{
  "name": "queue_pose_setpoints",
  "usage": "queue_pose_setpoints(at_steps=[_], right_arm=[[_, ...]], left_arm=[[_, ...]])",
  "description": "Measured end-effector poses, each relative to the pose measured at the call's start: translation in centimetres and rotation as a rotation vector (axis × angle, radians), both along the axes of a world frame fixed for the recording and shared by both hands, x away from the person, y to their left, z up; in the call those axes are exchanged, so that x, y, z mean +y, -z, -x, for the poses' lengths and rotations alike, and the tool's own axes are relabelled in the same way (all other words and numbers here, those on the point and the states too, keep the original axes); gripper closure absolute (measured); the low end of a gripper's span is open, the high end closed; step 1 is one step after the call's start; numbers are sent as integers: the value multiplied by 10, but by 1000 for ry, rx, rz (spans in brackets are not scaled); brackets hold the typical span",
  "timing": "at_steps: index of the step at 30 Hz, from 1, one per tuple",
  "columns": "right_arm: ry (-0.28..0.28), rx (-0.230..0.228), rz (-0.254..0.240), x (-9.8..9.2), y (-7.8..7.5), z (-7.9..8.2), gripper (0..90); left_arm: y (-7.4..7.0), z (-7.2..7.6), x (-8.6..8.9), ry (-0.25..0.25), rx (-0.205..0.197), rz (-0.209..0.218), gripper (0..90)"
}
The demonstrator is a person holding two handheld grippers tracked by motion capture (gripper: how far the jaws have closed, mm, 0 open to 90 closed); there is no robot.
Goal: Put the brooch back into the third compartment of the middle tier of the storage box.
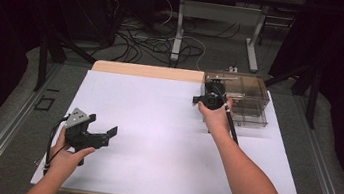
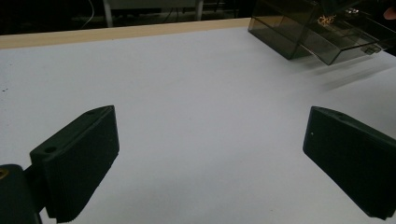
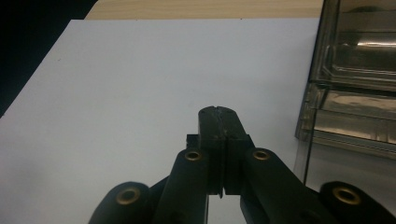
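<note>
A smoky transparent drawer box [image 1: 242, 97] stands at the far right of the white table top [image 1: 155, 130]. Its drawers show in the right gripper view [image 3: 359, 79] and, farther off, in the left gripper view [image 2: 317, 32]. My right gripper [image 1: 199, 99] hovers just left of the box, jaws pressed together with nothing between them [image 3: 218, 112]. My left gripper [image 1: 110, 134] rests low near the front left of the table, its two jaws spread wide [image 2: 210, 149] over bare white surface.
A strip of bare wood [image 1: 148, 70] runs along the table's far edge. Beyond it are cables on the floor [image 1: 147, 41] and the legs of another table [image 1: 178, 32]. Dark frame bars stand on both sides.
</note>
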State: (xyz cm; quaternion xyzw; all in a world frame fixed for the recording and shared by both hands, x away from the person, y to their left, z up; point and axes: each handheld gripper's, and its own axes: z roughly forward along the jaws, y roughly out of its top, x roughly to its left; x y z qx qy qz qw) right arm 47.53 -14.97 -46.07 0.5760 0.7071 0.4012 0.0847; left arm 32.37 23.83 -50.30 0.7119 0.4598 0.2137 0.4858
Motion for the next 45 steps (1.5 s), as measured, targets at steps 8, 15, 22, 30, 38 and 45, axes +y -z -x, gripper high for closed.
queue_pose_setpoints(at_steps=[8, 15, 22, 30, 38, 45], right_arm=[[29, -5, 0, -14, -1, 2, 900], [39, -12, 10, -27, -1, 5, 900], [54, -17, -3, -42, -6, 9, 900], [74, -21, -17, -60, -10, 16, 900], [110, -28, -3, -80, -11, 19, 900], [158, -18, 6, -98, -12, 24, 900]], left_arm=[[0, 0, 0, -1, 0, 2, 40], [0, -1, -1, 3, 0, 2, 40], [0, -1, -1, 1, 1, 2, 40], [0, -1, -1, -4, 1, -2, 42], [0, -1, -3, 2, 4, -2, 42], [1, -2, -5, 14, 2, -2, 42]])
